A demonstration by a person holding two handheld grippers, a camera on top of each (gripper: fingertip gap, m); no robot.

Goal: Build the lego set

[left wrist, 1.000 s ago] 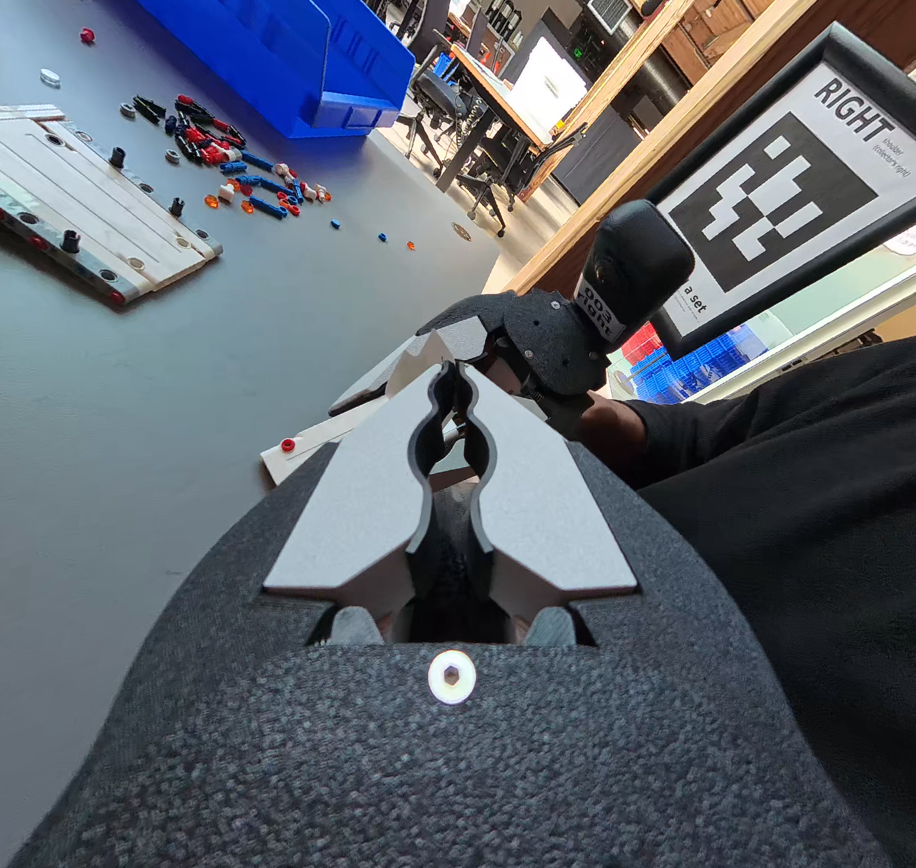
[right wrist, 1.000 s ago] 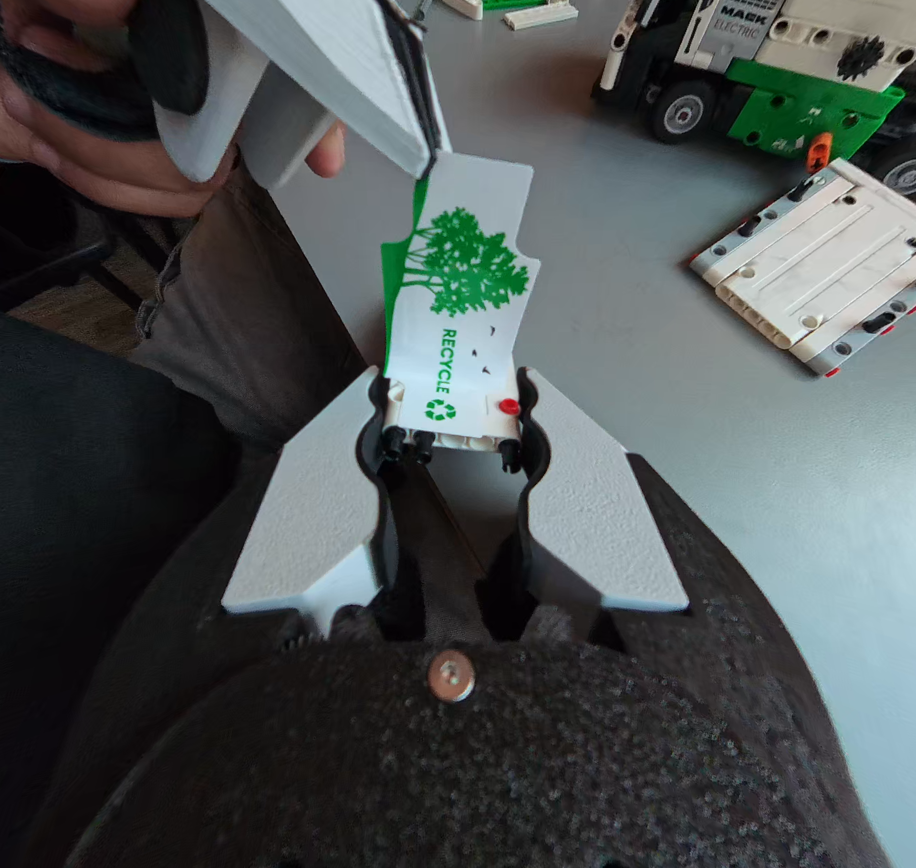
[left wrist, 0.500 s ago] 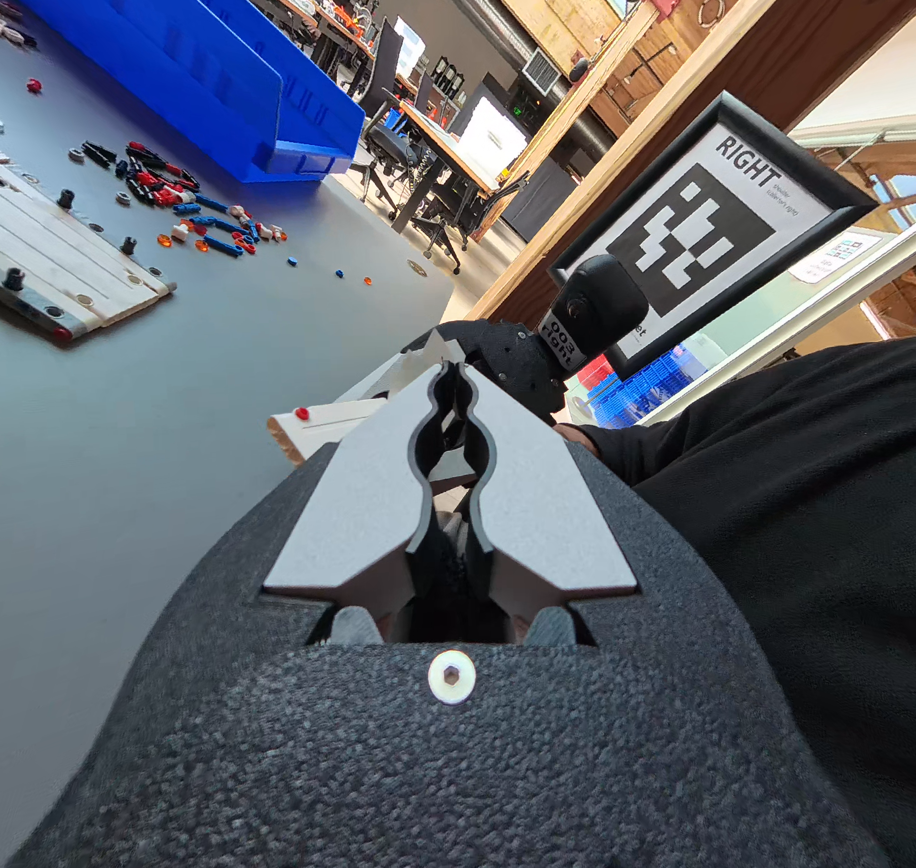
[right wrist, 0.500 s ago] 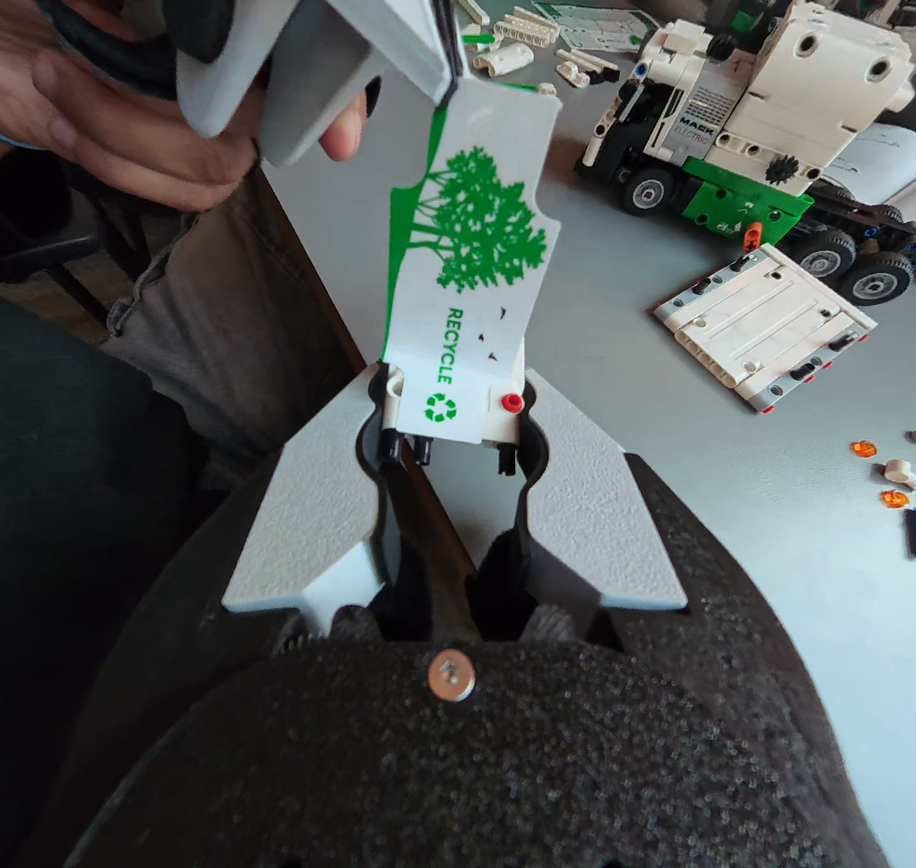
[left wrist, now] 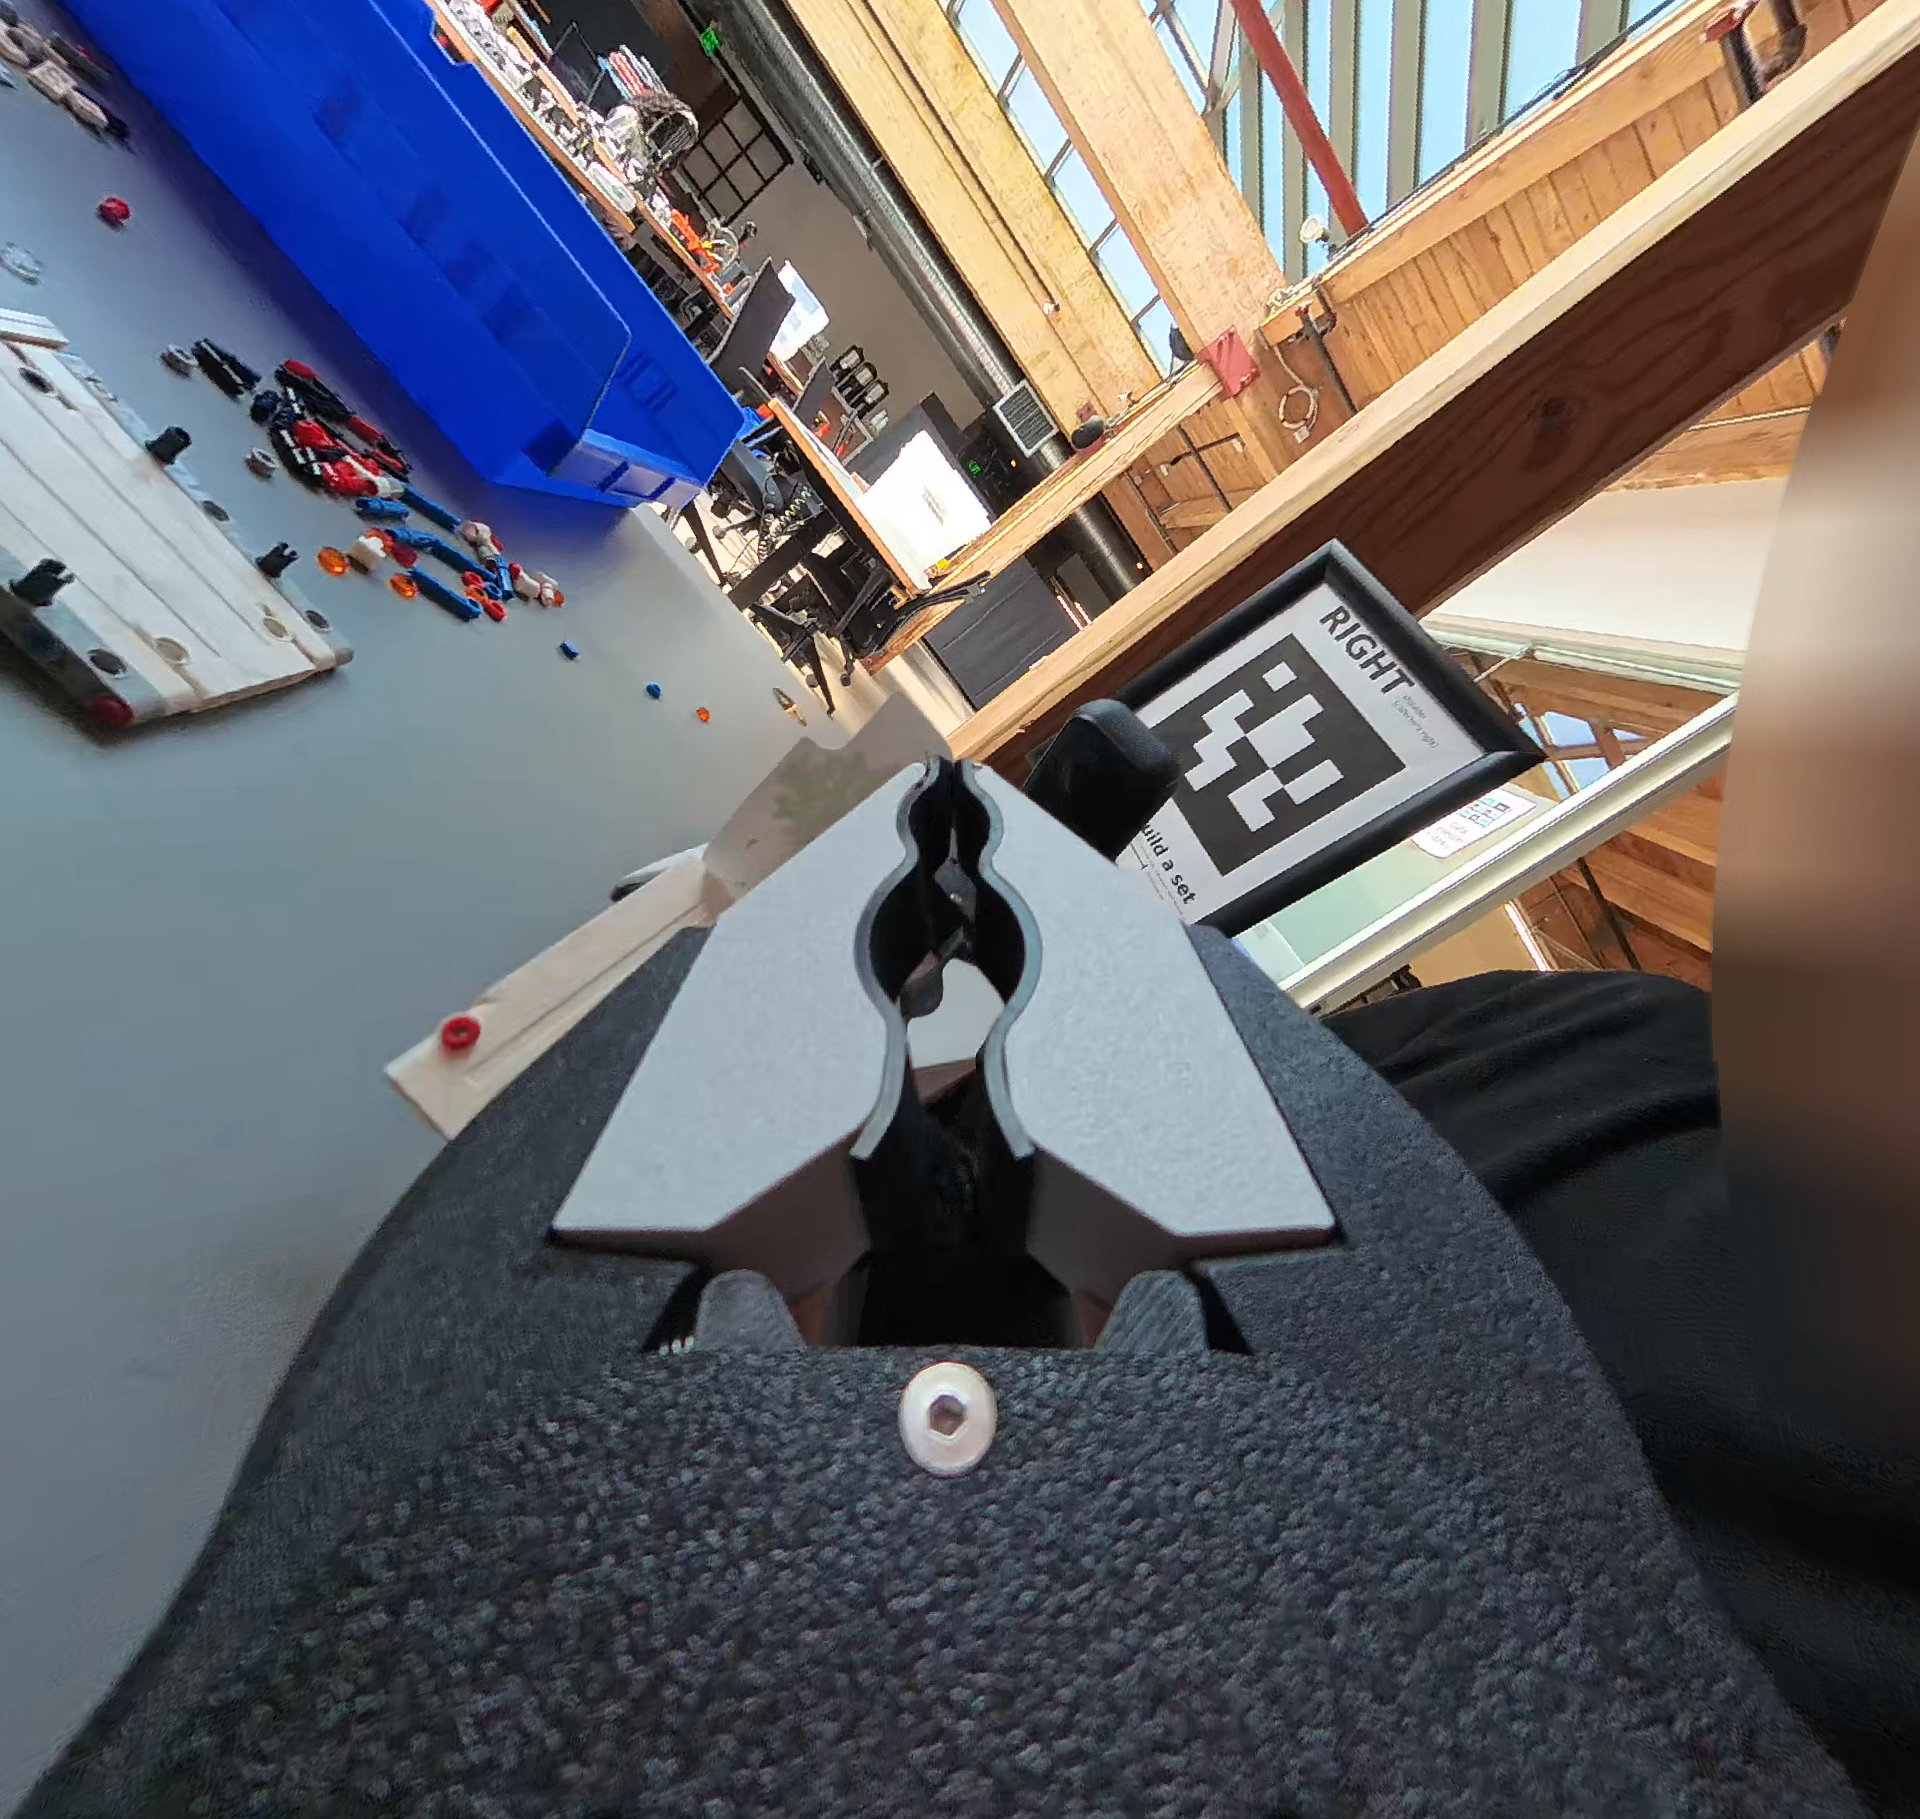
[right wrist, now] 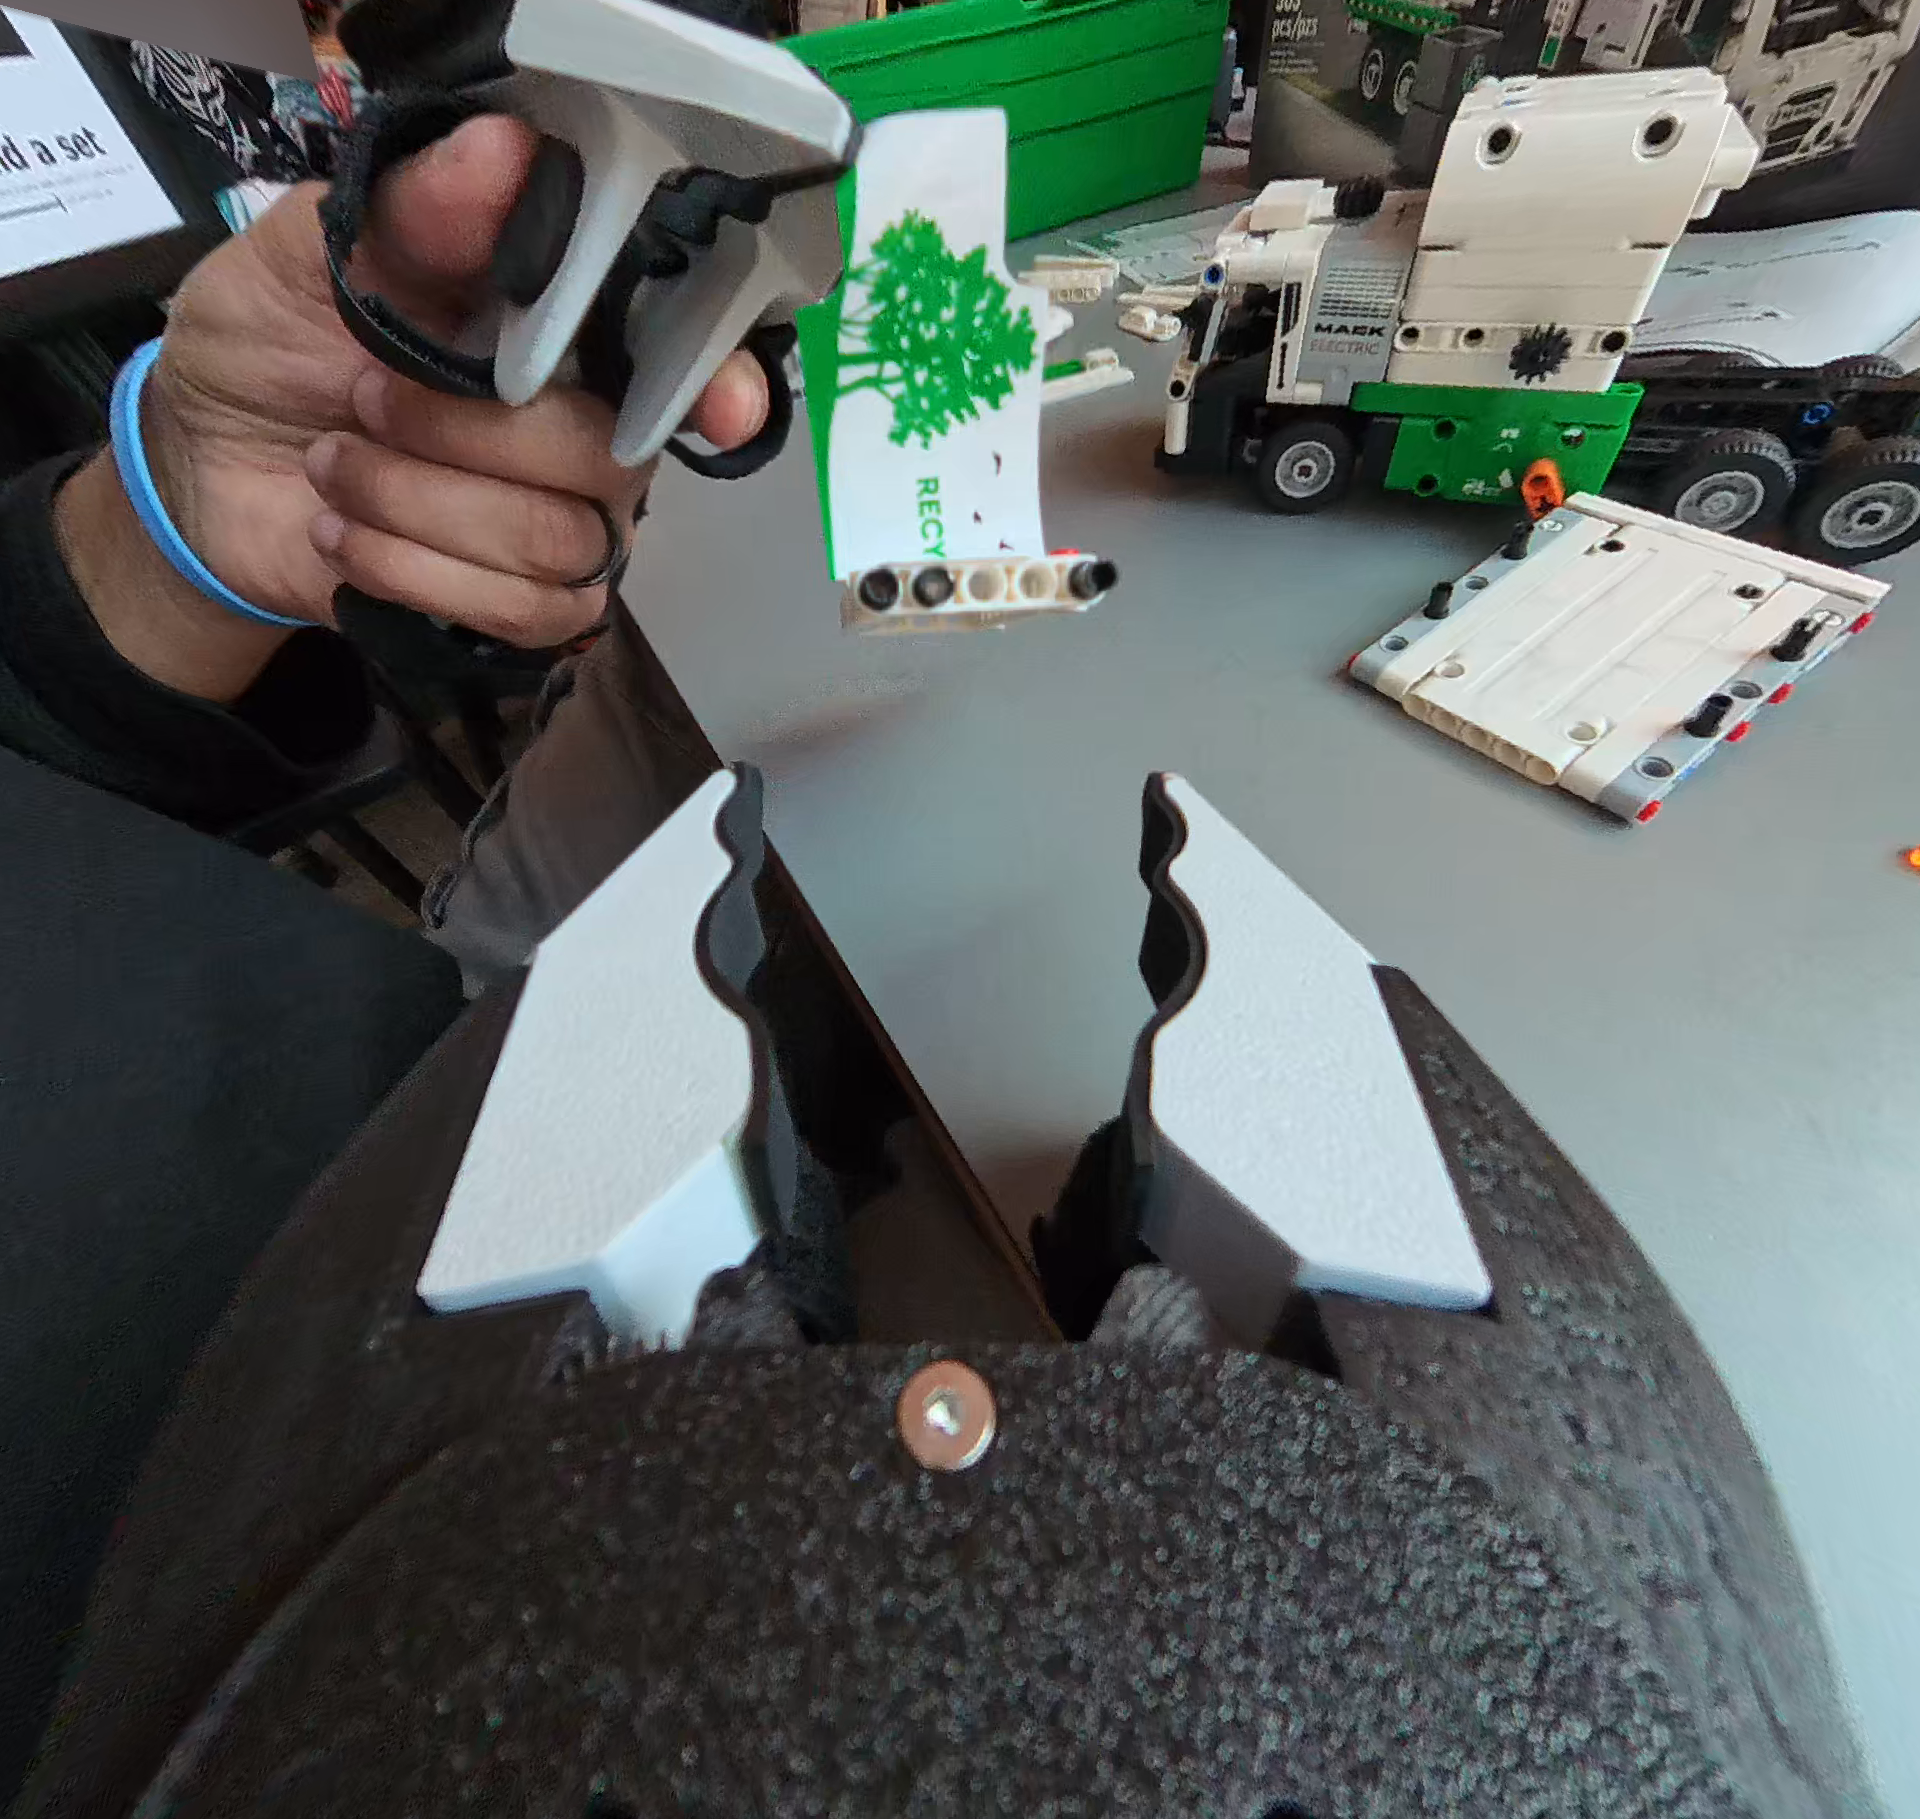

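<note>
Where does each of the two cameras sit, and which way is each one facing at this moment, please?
Left wrist view: on the left gripper, tilted up across the grey table toward blue bin and rafters; own shut fingers, dark sleeve.
Right wrist view: on the right gripper, facing toy truck and green bin; own open fingers, hand.
Shared: printed white panel pinched by the left gripper, ribbed white plate.

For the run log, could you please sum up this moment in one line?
left gripper: shut on tree panel, held above table | right gripper: open, empty | toy truck: behind
</note>
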